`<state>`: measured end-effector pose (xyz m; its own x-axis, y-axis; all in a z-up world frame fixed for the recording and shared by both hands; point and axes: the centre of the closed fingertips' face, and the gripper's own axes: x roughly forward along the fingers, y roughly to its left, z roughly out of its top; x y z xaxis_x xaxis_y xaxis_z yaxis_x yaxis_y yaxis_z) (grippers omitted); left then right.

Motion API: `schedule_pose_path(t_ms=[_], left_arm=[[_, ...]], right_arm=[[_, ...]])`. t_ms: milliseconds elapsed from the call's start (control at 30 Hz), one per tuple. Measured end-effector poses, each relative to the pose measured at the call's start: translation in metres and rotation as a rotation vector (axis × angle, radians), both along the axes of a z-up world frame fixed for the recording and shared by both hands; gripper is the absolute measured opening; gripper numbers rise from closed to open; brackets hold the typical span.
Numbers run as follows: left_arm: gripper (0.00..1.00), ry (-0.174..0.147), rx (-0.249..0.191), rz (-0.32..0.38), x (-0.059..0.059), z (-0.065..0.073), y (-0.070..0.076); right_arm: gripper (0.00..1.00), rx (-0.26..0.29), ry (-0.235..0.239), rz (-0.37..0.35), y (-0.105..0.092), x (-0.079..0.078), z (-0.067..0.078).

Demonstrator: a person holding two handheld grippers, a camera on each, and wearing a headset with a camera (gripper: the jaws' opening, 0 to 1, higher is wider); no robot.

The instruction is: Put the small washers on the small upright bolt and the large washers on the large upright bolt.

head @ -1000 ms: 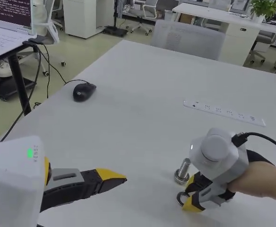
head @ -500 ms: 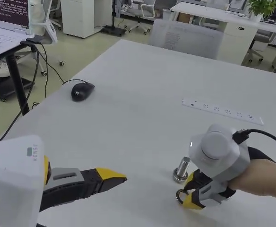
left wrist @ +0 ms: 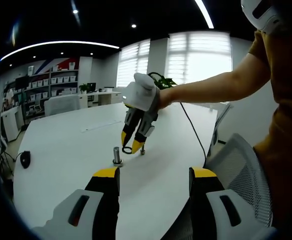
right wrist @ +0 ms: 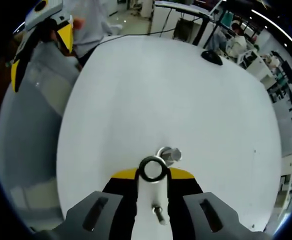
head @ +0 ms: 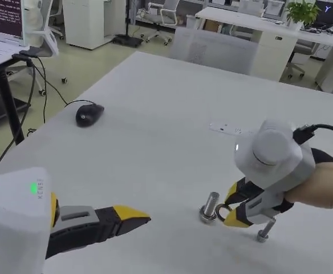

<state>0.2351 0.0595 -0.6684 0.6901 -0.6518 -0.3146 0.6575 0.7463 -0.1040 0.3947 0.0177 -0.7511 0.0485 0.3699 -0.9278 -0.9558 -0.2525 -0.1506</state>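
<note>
With your right gripper (head: 230,210) pinching a washer (right wrist: 141,169) by its rim just beside the large bolt (head: 210,206), toward the near edge of the table (head: 155,114), and your left gripper (left wrist: 155,172) gaping empty, a tilted drop could snag the threads or topple the small bolt (head: 263,231) close by.

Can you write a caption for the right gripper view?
Right tool holds a washer close to the large bolt.

The right gripper (head: 226,213) covers the small bolt's (head: 263,233) upper end.
</note>
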Motion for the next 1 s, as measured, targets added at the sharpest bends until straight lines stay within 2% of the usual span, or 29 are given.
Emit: schedule_pose_path(t_ms=[100, 200, 467, 1000], left_arm=[[0.55, -0.003, -0.004, -0.003, 0.000, 0.002, -0.001], [0.55, -0.004, 0.000, -0.001, 0.000, 0.002, 0.000], [0.55, -0.006, -0.005, 0.012, 0.001, 0.005, 0.003], [0.55, 0.011, -0.014, 0.020, 0.005, -0.001, 0.005]], right_arm=[[0.22, 0.009, -0.027, 0.010, 0.009, 0.009, 0.010], [0.22, 0.004, -0.036, 0.013, 0.016, 0.017, 0.012], [0.22, -0.032, -0.037, 0.043, 0.025, 0.022, 0.001], [0.22, -0.086, -0.013, 0.056, 0.023, 0.027, -0.025]])
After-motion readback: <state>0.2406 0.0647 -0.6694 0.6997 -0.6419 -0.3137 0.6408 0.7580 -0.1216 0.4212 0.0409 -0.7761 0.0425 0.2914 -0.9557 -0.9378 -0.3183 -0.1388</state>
